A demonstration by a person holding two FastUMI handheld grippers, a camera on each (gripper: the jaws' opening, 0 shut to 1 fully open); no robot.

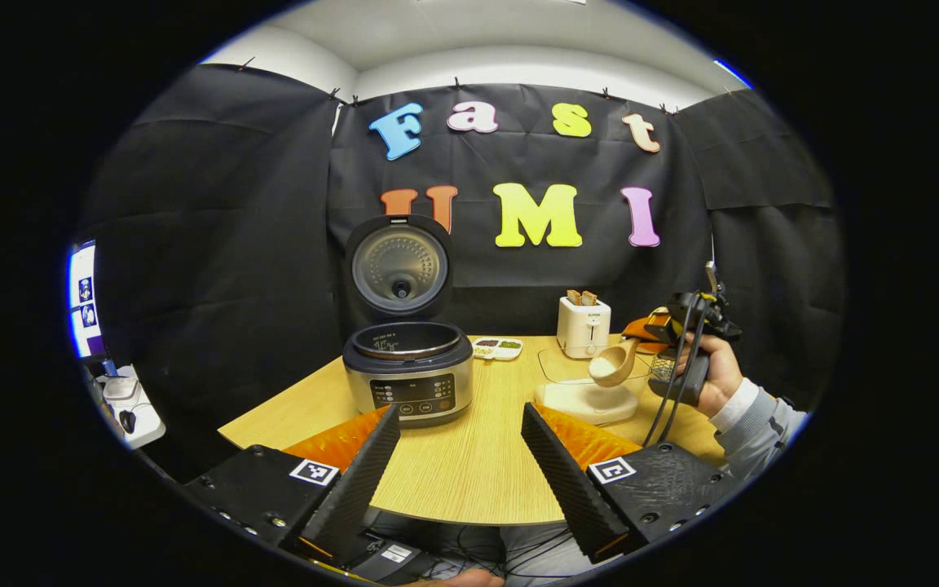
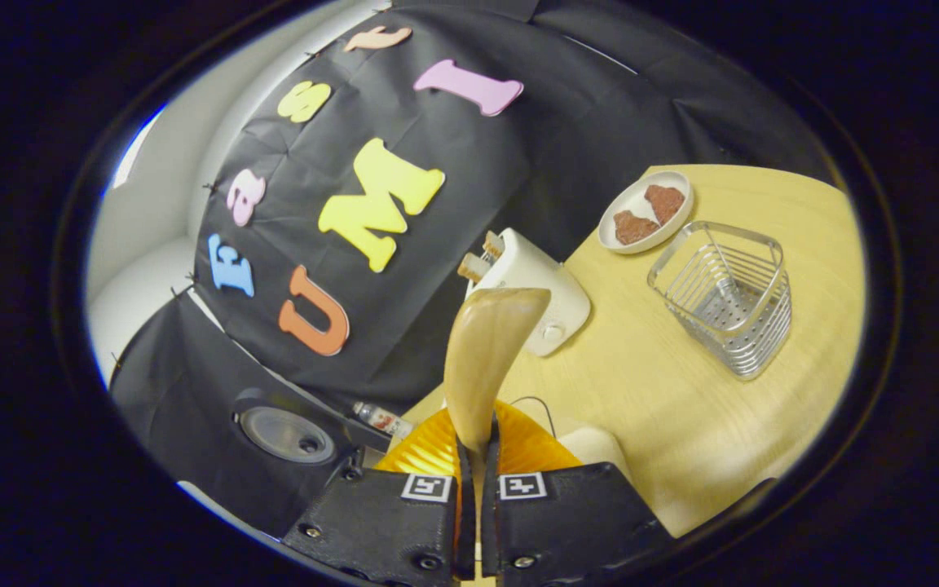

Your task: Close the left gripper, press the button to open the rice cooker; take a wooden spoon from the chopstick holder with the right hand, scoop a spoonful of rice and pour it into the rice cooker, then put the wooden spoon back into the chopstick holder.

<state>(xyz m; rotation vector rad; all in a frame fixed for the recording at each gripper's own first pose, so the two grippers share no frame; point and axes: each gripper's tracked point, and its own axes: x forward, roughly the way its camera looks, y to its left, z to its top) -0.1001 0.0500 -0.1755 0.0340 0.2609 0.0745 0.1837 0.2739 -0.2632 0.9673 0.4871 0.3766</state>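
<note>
A light wooden table [image 1: 469,465] stands before the black cloth wall [image 1: 217,244] (pinned along its top), white ceiling [image 1: 518,33] above it.

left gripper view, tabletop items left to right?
Rice cooker with its lid up → divided snack tray → toaster → wooden spoon, held by the right gripper over a pale container.

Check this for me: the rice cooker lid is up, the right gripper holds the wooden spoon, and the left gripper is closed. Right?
Not quite. In the left gripper view the left gripper is open, its fingers spread apart. The rice cooker lid is up, and the right gripper holds the wooden spoon.
</note>
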